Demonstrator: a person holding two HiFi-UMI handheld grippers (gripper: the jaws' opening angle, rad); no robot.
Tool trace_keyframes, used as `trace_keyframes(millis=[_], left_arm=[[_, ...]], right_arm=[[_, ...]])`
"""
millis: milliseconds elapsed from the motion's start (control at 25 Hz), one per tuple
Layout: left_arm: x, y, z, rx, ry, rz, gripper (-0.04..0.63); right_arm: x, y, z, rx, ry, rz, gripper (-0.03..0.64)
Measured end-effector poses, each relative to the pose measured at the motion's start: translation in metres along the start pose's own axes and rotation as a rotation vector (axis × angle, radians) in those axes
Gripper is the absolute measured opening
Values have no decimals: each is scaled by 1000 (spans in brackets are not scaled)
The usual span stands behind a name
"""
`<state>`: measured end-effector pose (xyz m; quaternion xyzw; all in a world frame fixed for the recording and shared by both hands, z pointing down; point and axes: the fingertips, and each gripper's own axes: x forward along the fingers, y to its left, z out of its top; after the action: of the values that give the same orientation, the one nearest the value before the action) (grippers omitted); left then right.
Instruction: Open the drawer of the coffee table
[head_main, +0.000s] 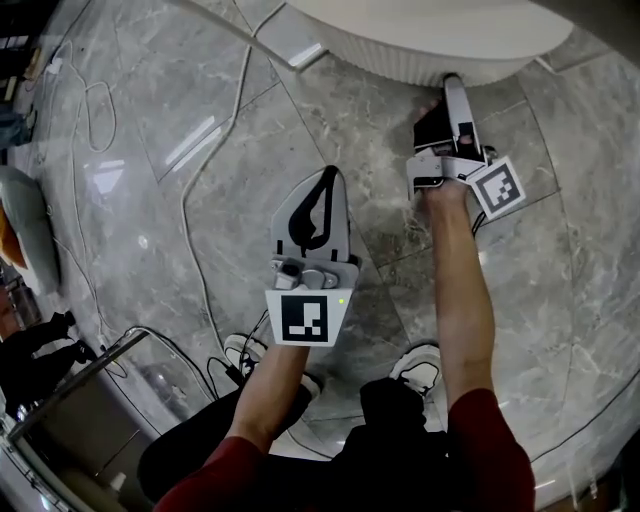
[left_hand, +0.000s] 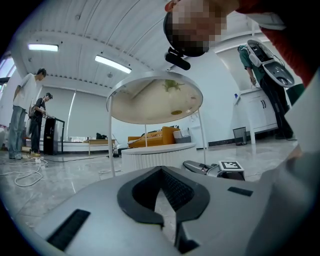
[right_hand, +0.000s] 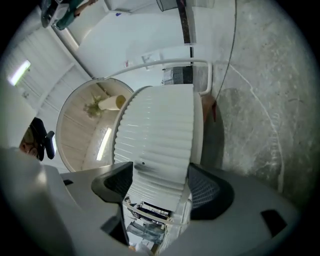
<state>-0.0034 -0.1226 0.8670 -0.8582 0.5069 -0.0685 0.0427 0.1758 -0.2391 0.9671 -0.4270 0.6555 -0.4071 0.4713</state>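
The coffee table (head_main: 430, 45) is low, round and white, with a ribbed side wall. My right gripper (head_main: 447, 100) reaches its near edge, rolled onto its side. In the right gripper view the jaws of the right gripper (right_hand: 160, 172) stand wide open around a ribbed white drawer front (right_hand: 160, 130). Near the camera a gap (right_hand: 145, 220) shows papers or packets inside. My left gripper (head_main: 328, 175) hangs over bare floor, well short of the table, with its fingertips together and nothing in them. From the left gripper (left_hand: 161, 170) the table's ribbed base (left_hand: 160, 155) lies ahead.
The floor is grey marble tile (head_main: 560, 280). A white cable (head_main: 215, 150) runs across it at the left. The person's shoes (head_main: 420, 365) stand below the grippers. A glass and metal stand (head_main: 80, 400) sits at the bottom left. Two people (left_hand: 25, 115) stand far off.
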Motion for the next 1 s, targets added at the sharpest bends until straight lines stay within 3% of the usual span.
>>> trace_keyframes(millis=[160, 680, 1000], left_arm=[[-6, 3, -7, -15, 25, 17, 5], [-10, -6, -7, -33, 14, 6, 5], [-12, -7, -10, -66, 6, 18, 5]], right_arm=[[-2, -3, 1, 40, -35, -3, 322], [-8, -4, -2, 36, 21, 14, 321], [-54, 14, -11, 29, 13, 12, 307]])
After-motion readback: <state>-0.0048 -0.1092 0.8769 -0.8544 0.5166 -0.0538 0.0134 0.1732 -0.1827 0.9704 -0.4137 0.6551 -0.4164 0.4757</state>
